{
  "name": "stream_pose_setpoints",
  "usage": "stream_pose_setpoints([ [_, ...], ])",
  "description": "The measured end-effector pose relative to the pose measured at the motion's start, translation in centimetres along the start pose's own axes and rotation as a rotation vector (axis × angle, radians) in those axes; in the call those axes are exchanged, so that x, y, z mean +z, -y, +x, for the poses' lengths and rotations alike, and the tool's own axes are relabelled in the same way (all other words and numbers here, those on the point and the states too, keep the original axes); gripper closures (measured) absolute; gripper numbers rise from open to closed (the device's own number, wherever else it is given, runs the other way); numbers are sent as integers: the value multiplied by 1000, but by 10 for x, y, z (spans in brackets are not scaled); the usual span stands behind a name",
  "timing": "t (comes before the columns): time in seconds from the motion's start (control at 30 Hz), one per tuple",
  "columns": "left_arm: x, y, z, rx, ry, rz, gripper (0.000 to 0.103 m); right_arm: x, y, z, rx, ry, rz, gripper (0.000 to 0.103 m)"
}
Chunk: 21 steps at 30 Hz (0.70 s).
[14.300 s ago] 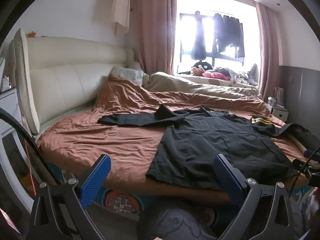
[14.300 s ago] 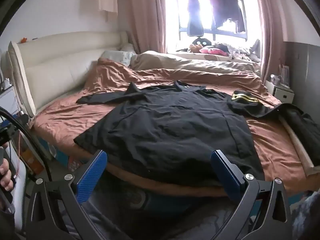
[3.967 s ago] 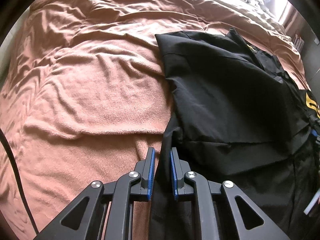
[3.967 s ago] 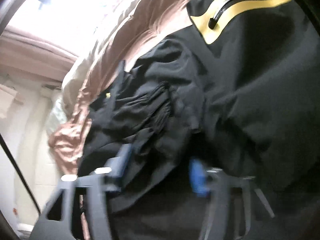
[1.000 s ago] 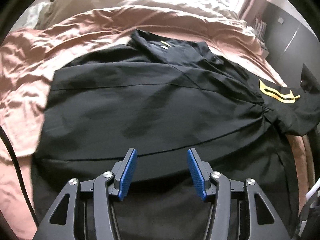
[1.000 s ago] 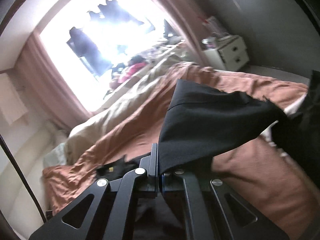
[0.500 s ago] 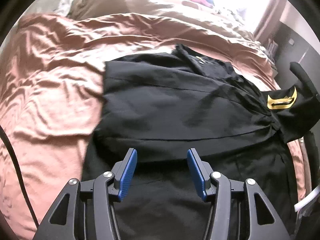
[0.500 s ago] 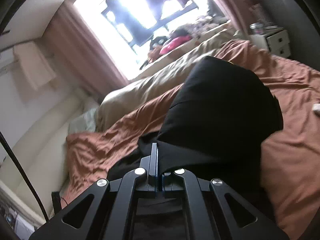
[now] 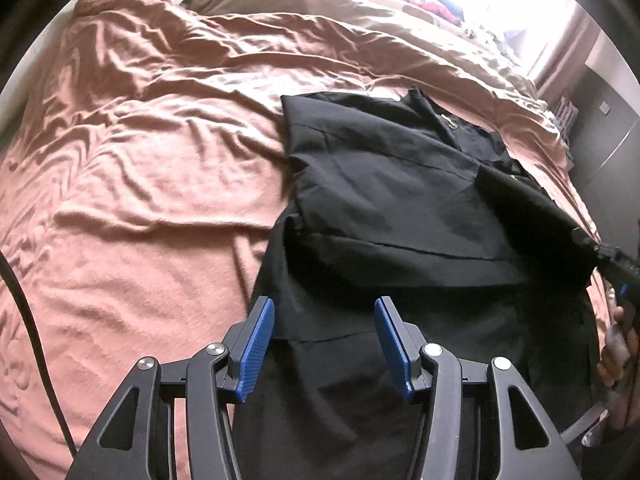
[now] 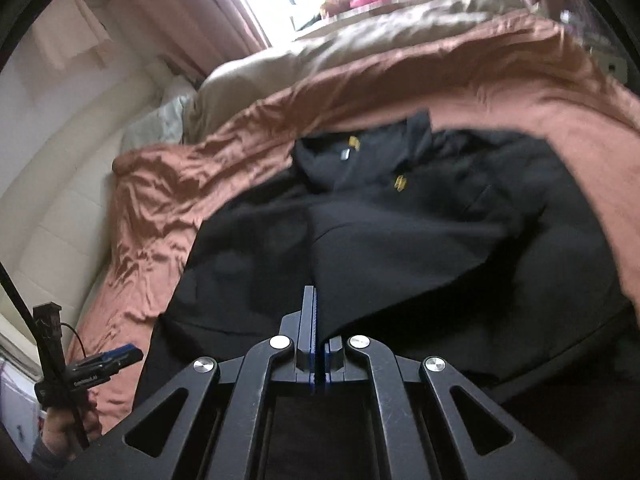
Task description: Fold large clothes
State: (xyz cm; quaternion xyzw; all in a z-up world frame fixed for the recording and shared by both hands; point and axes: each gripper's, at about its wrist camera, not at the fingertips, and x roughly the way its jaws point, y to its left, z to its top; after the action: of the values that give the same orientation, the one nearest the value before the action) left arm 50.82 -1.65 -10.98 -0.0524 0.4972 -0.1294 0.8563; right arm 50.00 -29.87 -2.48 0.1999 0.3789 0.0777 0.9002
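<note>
1. The black garment lies across the centre and right of the left wrist view, on the rust-coloured bedspread.
2. The left gripper, at the lower centre, has its 2 blue pads apart, above the garment's lower part.
3. The right gripper, at the lower centre of its view, is clamped together on a fold of the black garment.

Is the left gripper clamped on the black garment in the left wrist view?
No: the left gripper hangs with its blue pads wide apart above the black garment, gripping nothing.
</note>
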Motion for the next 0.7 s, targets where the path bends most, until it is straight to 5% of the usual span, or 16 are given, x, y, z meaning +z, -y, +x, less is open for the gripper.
stream_pose_setpoints([
  [0.1, -1, -2, -2, 0, 2, -9, 49, 3, 15, -5, 6, -27, 29, 98],
  [0.17, 0, 2, -4, -2, 4, -8, 49, 3, 24, -17, 31, -33, 54, 65],
  [0.2, 1, 4, -4, -4, 5, -5, 49, 2, 29, -24, 43, -34, 66, 15],
  [0.23, 2, 8, -6, -7, 7, 2, 49, -1, 35, -31, 50, -25, 80, 0],
  [0.4, 9, 39, -13, -35, 23, 36, 49, -19, 80, -77, 109, -26, 193, 0],
  [0.7, 23, 140, -10, -105, 35, 165, 49, -31, 175, -172, -8, 121, 307, 0],
])
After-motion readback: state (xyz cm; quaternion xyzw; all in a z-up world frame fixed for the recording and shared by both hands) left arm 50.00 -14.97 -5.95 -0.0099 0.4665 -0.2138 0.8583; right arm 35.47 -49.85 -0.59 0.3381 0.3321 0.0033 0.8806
